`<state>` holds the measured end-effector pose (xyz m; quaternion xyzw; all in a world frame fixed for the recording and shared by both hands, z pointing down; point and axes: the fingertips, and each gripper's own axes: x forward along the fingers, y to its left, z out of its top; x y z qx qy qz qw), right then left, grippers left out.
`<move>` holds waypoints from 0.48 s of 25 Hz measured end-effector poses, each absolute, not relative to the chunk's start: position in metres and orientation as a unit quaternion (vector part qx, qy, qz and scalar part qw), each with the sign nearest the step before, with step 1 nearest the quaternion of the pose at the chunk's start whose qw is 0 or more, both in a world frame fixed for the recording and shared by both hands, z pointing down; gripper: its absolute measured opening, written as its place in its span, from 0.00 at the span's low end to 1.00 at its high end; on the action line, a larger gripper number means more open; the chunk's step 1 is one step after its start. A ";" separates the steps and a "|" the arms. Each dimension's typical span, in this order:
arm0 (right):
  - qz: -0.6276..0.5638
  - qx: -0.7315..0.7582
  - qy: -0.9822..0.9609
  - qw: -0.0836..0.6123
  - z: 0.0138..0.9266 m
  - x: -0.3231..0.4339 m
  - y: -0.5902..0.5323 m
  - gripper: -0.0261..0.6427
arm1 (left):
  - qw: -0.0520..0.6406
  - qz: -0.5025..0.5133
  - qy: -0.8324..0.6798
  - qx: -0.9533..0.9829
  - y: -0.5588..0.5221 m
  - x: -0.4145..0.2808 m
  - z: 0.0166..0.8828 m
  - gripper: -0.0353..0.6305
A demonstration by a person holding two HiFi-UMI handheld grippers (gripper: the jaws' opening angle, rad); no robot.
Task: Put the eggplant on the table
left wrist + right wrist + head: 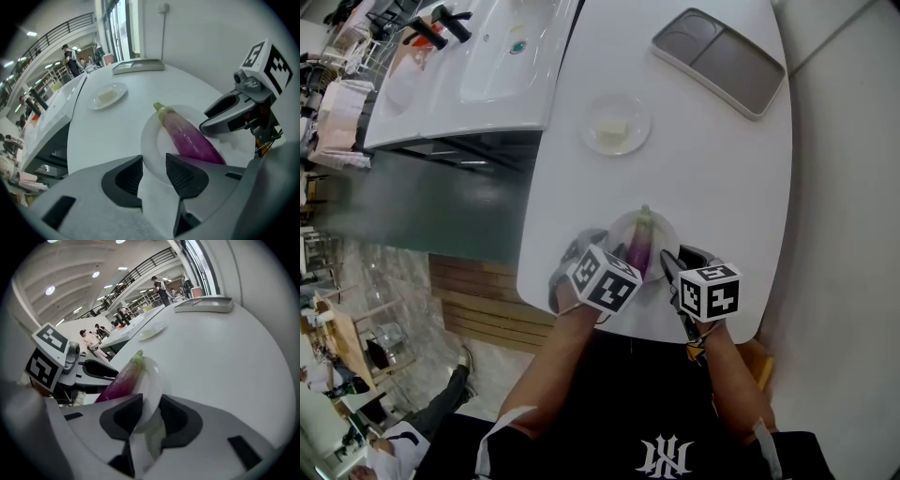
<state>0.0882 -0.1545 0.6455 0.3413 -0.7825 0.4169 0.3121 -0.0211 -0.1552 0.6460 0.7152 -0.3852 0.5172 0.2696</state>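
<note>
Purple fading to pale pink, with a green cap at its far end, the eggplant (640, 246) is seen lying lengthwise on a small white plate (667, 232), and the plate rests on the white table (712, 159) close to the near edge, just in front of the person. The plate is flanked by both tools: the left gripper (586, 246) is placed at its left rim and the right gripper (669, 259) at its right rim, each pointed steeply down, so that the load is bracketed evenly from two sides. In the left gripper view the jaws are parted wide, with the rim between them and a clear gap on either side. In the right gripper view the jaws are also parted, less widely, and the rim is framed between them without being pinched, as far as can be made out. Neither gripper is closed on anything – the plate is borne by the table alone. The two-sided placement is judged to suit a shallow, smooth plate, which would tip if it were held at one rim only. Farther off, well apart, a second plate (616, 125) with a pale morsel and a grey tray (719, 61) are left untouched. The eggplant has not been touched by either gripper – whether it is meant to come off the plate cannot be told.
</note>
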 end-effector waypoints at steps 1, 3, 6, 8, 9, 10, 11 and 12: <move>0.398 0.342 -0.786 0.326 0.645 0.088 -0.155 0.21 | 0.262 0.524 -0.385 0.714 -0.155 -0.021 0.646 0.27; 0.363 0.342 -0.792 0.353 0.644 0.087 -0.156 0.22 | 0.252 0.531 -0.383 0.712 -0.156 -0.021 0.646 0.27; 0.319 0.340 -0.797 0.383 0.645 0.087 -0.157 0.25 | 0.233 0.545 -0.380 0.710 -0.156 -0.019 0.646 0.27; 0.291 0.337 -0.801 0.400 0.643 0.087 -0.157 0.26 | 0.218 0.553 -0.379 0.709 -0.156 -0.018 0.645 0.27; 0.274 0.335 -0.803 0.410 0.642 0.087 -0.158 0.27 | 0.210 0.557 -0.378 0.709 -0.156 -0.017 0.644 0.27; 0.255 0.332 -0.805 0.420 0.642 0.087 -0.159 0.28 | 0.200 0.560 -0.378 0.709 -0.156 -0.016 0.644 0.27; 0.238 0.329 -0.807 0.428 0.642 0.086 -0.160 0.29 | 0.191 0.563 -0.377 0.710 -0.157 -0.015 0.644 0.27; 0.226 0.328 -0.809 0.432 0.642 0.085 -0.160 0.29 | 0.182 0.565 -0.377 0.711 -0.157 -0.015 0.644 0.27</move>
